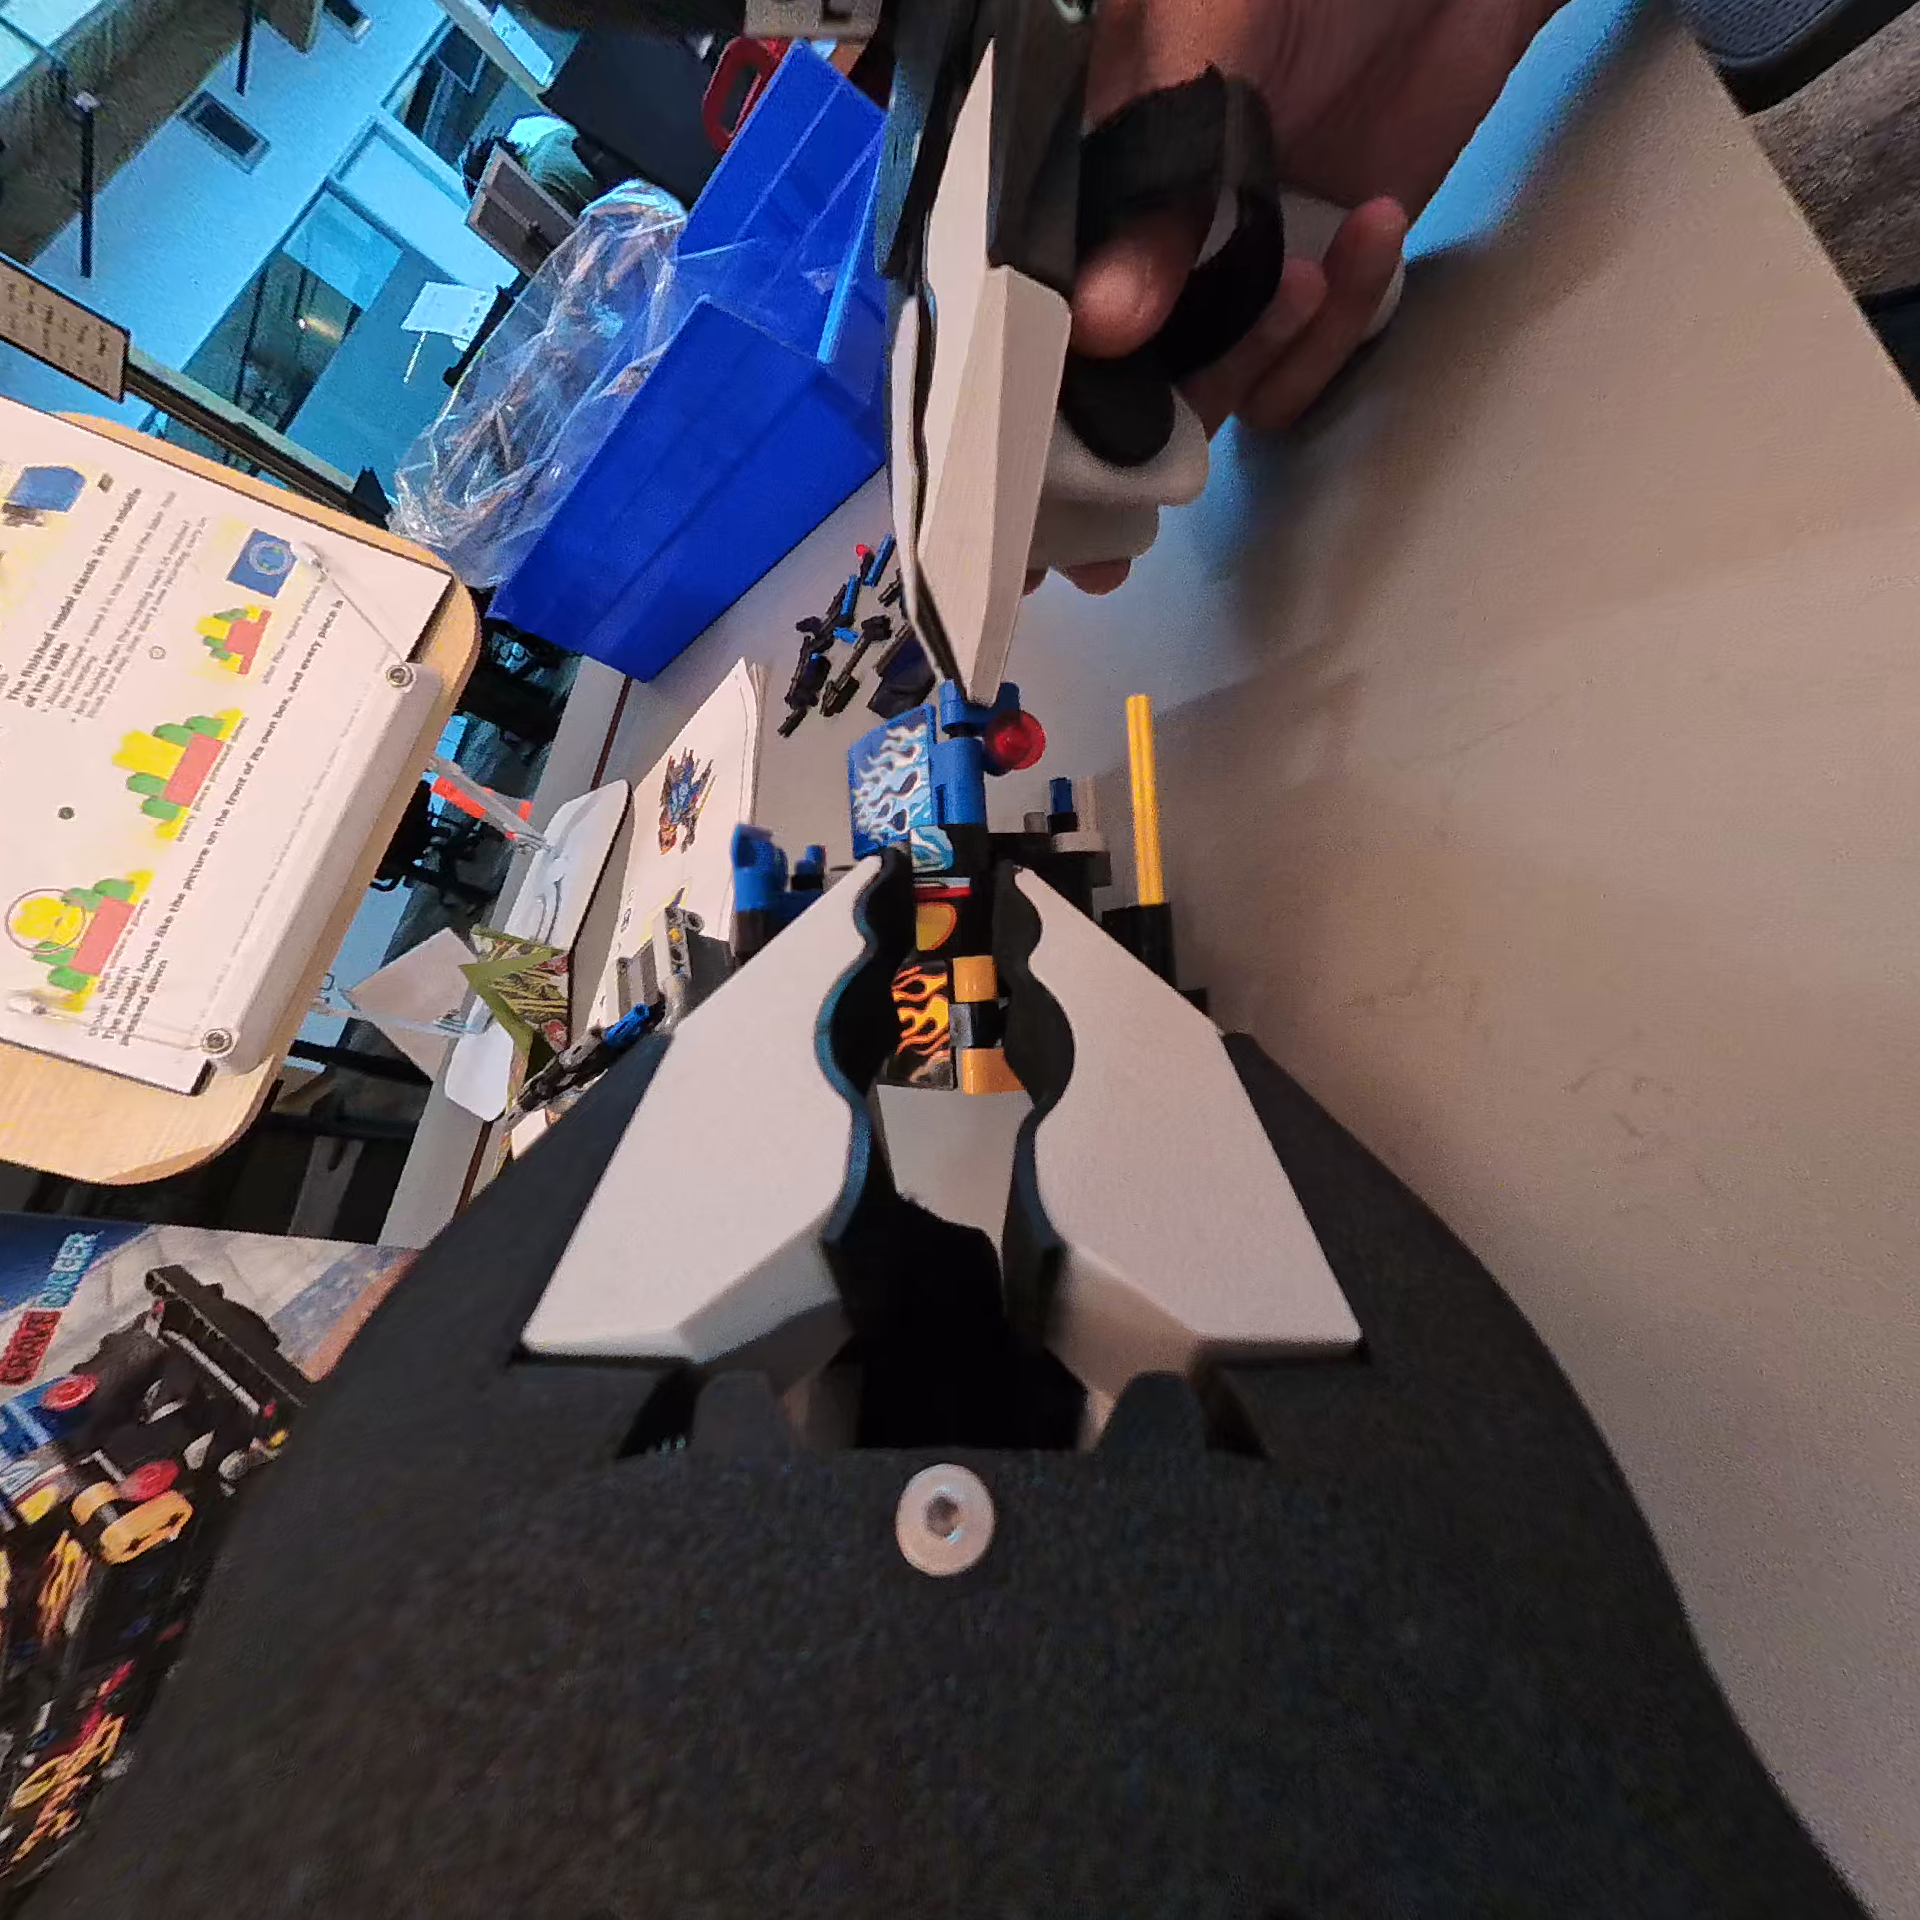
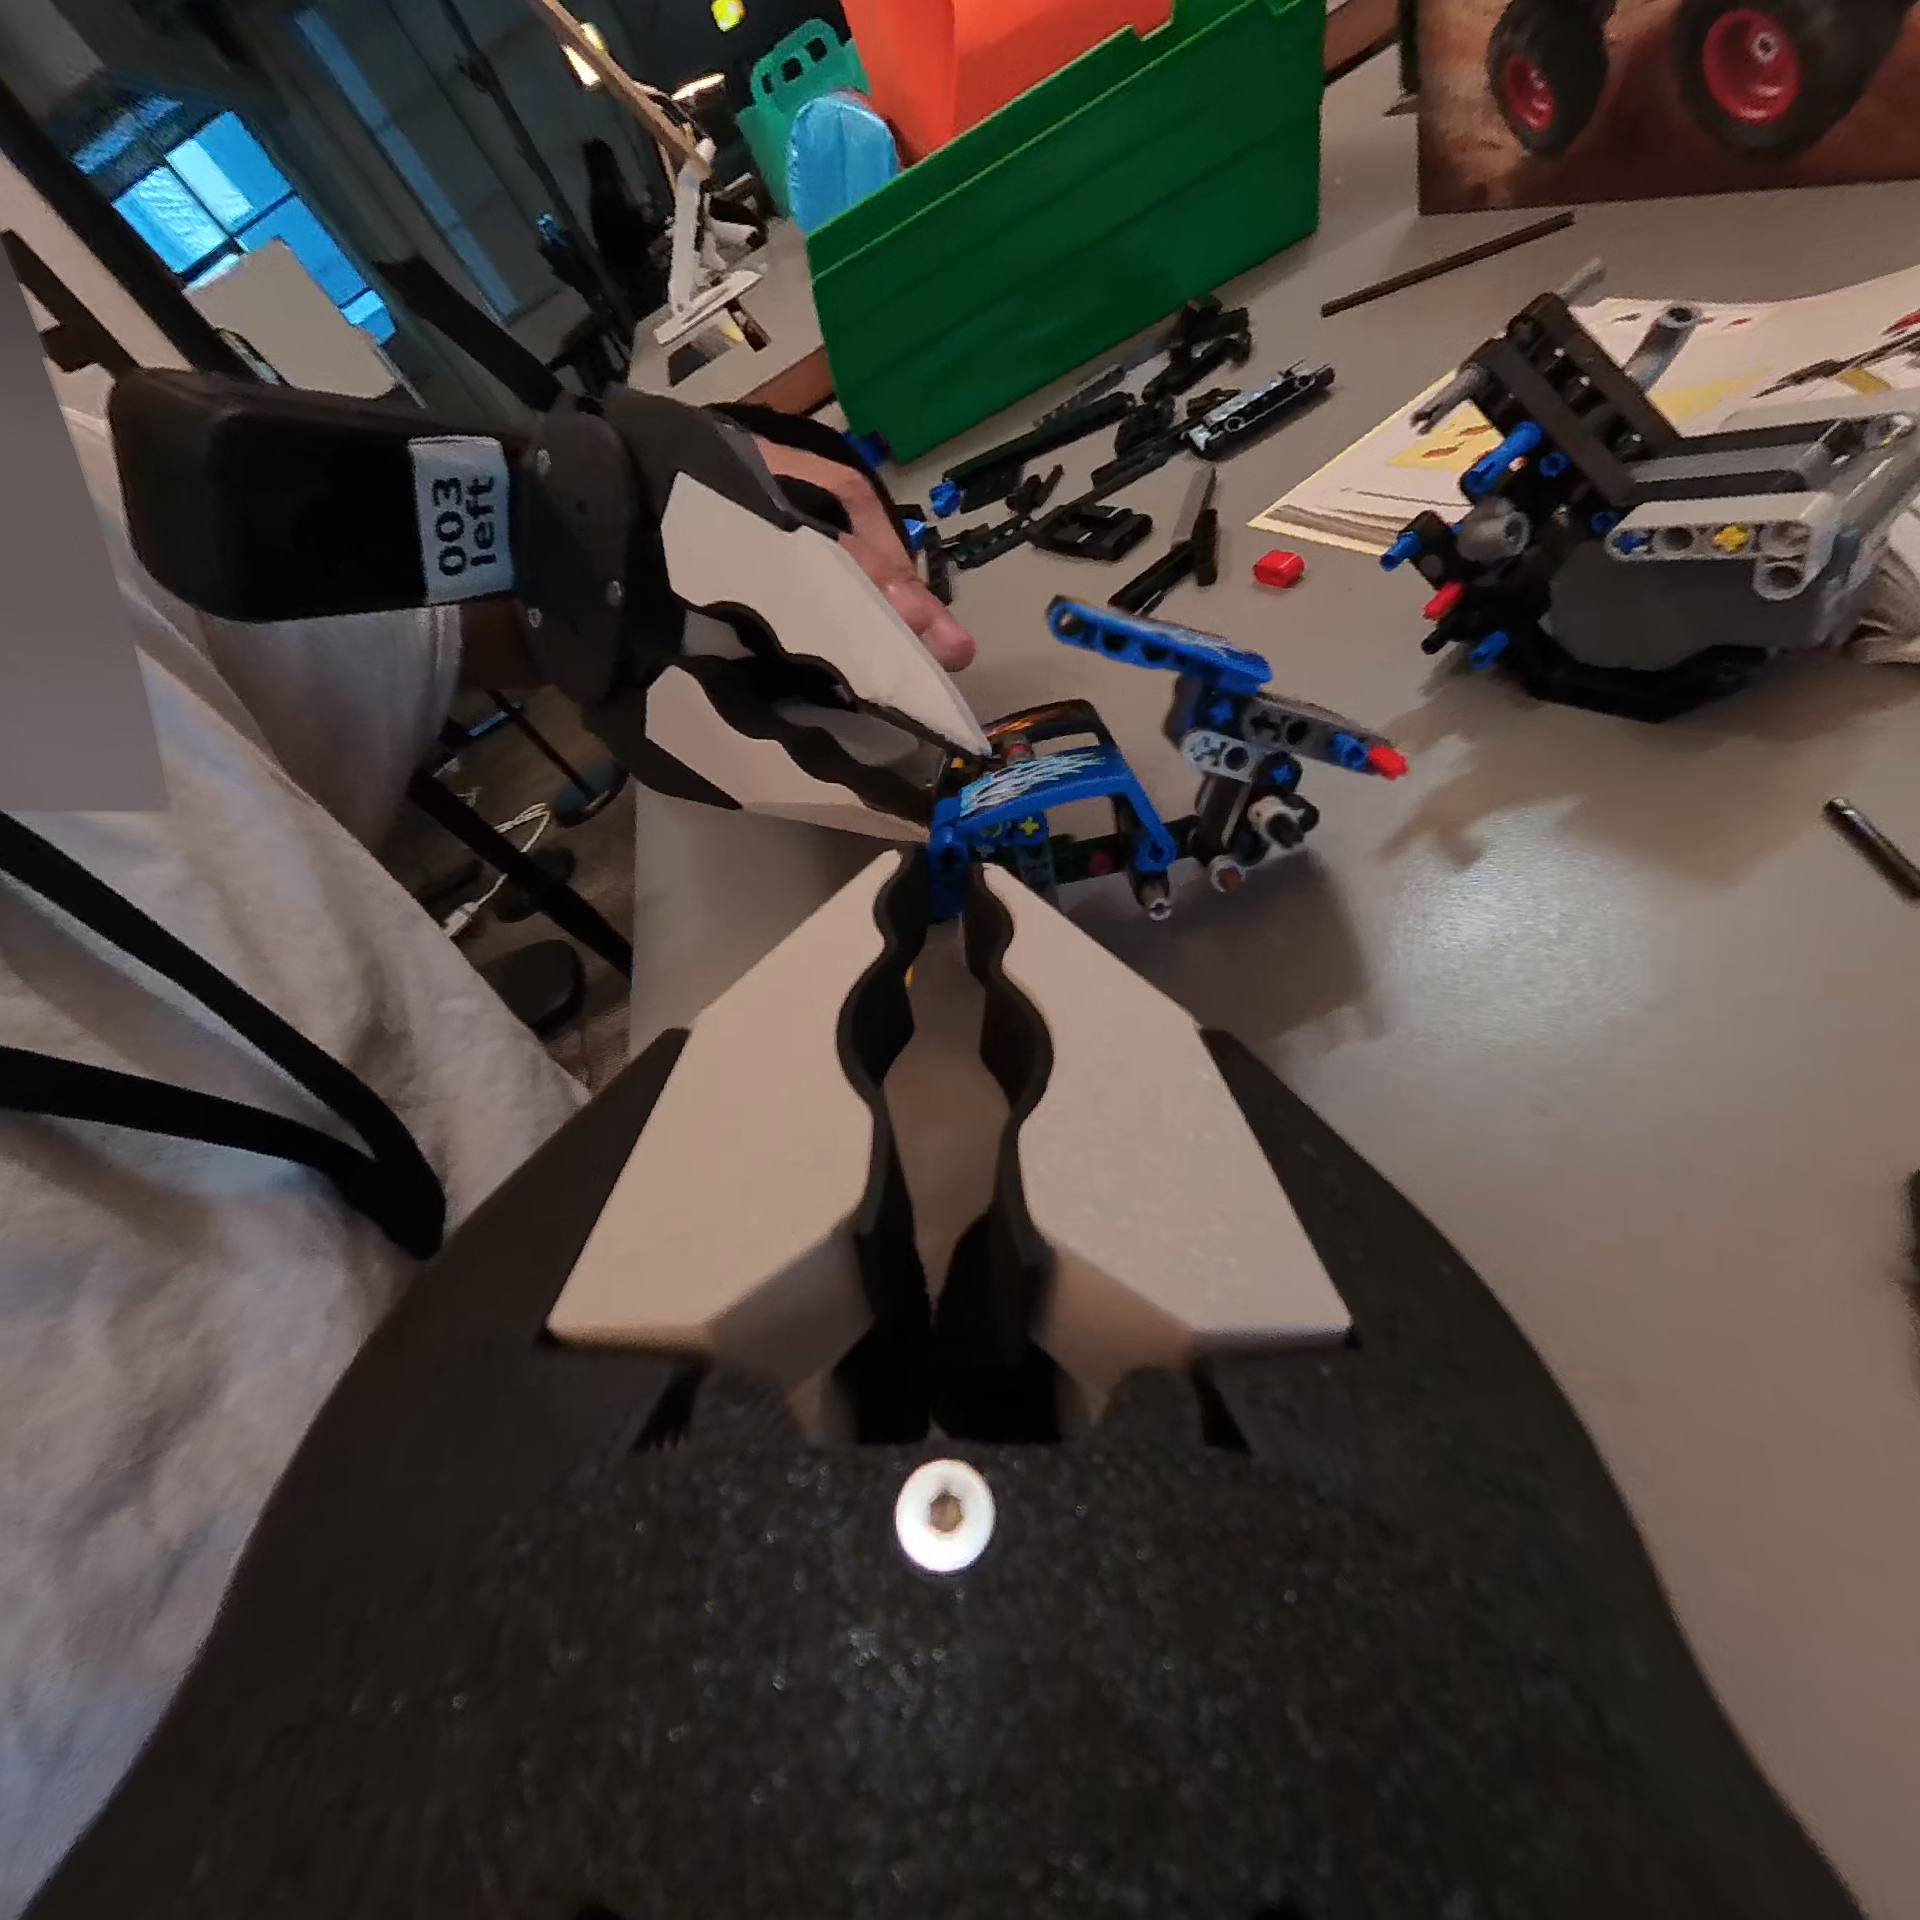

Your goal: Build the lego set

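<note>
Both claws pinch one small lego piece (image 2: 1039,805)
It sits right at the tips: left claw (image 1: 948,868) holds its flame side, right claw (image 2: 940,868) its blue end (long way stretches right, over the table (image 2: 1558,1143))

The little assembly (image 2: 1049,805) pinched between both tools is blue with white flame markings, black lower down with orange-yellow flames. Both sets of fingers (image 1: 727,1091) are pale grey with black wavy linings. The surface (image 2: 1558,1039) is flat grey. One bin (image 2: 1049,260) is green, another (image 1: 717,416) bright blue. A yellow rod (image 1: 1143,795) stands upright.
</note>
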Demonstrator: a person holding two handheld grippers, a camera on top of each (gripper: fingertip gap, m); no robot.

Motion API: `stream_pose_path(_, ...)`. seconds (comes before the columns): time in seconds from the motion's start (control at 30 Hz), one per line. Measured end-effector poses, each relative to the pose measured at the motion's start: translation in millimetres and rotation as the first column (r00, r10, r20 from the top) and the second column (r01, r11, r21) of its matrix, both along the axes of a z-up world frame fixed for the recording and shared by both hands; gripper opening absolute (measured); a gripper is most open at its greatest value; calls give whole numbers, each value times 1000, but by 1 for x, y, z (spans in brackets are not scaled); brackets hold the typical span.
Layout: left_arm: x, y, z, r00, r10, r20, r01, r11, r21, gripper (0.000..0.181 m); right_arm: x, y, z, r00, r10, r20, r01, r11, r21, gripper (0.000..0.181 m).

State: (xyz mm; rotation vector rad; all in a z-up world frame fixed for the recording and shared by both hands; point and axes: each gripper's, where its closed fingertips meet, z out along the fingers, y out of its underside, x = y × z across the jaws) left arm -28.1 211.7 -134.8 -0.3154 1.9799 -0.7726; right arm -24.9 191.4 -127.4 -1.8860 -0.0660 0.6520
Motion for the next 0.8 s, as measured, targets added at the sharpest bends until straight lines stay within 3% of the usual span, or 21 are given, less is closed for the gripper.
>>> stream_pose_path(0.43, -3, -4, -2, 999, -28, -29, 28, 1000, -6, 13, -3, -3, -7, 999, 39, -13, -39, 998, -49, 6)
stream_pose_path(0.57, 1, -1, -2, 999, -10, -39, 9, 1000, -6, 13, 4, 1, -6, 1000, -25, -7, 25, 999, -47, 6)
stream_pose_path(0.63, 4, 3, 1, 997, 15, -78, -20, 998, -63, 13, 8, 5, -1, 993, -102, 61, 103, 995, -14, 7)
stream_pose_path(0.67, 5, 6, 4, 995, 23, -98, -34, 993, -112, 13, 9, 6, 5, 980, -144, 139, 142, 990, 24, 9)
stream_pose_path(0.7, 7, 10, 8, 993, 39, -112, -56, 987, -153, 14, 9, 5, 10, 952, -188, 243, 174, 982, 77, 22)
stream_pose_path(0.8, 11, 19, 19, 981, 59, -185, -115, 944, -310, 13, 14, 5, 25, 767, -381, 516, 304, 924, 230, 39)
